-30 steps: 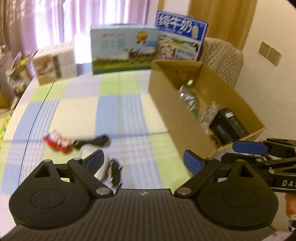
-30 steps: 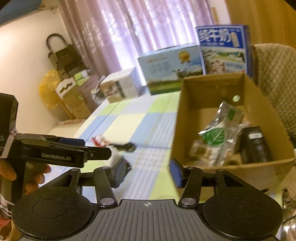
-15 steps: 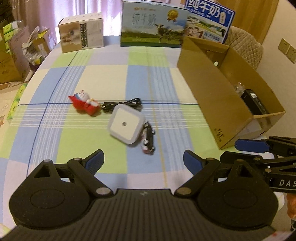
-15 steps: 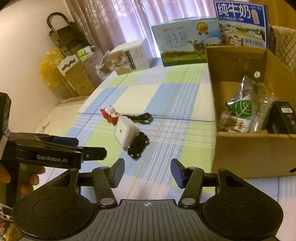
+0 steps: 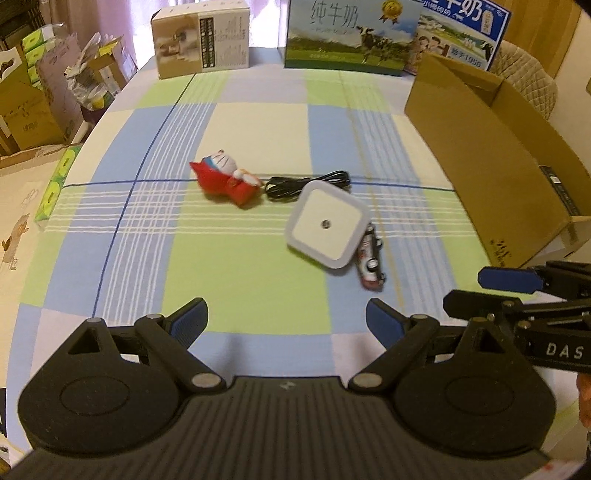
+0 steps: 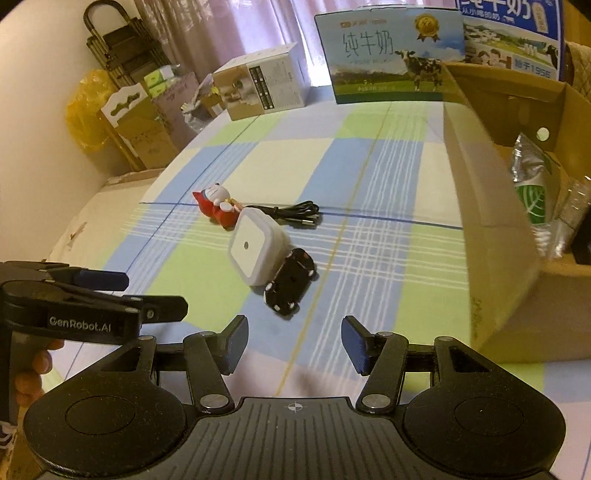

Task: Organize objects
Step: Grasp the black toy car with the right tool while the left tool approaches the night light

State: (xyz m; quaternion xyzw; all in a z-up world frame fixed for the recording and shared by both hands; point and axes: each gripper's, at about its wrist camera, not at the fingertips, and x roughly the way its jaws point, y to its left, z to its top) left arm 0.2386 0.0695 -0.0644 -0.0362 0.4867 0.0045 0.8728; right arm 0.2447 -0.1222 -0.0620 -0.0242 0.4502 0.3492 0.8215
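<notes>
On the checked tablecloth lie a white square night light, a black toy car touching its right side, a coiled black cable and a red cat figurine. The open cardboard box stands at the right, with a green foil pouch inside. My left gripper is open and holds nothing, hovering near the front edge. My right gripper is likewise open, short of the car.
Two milk cartons and a small beige box line the far table edge. Stacked cardboard boxes and bags stand on the floor at the left. A padded chair back rises behind the box.
Both grippers have risen and pulled back from the box and table, tilting down, so the four loose objects show from higher up. Both stayed open.
</notes>
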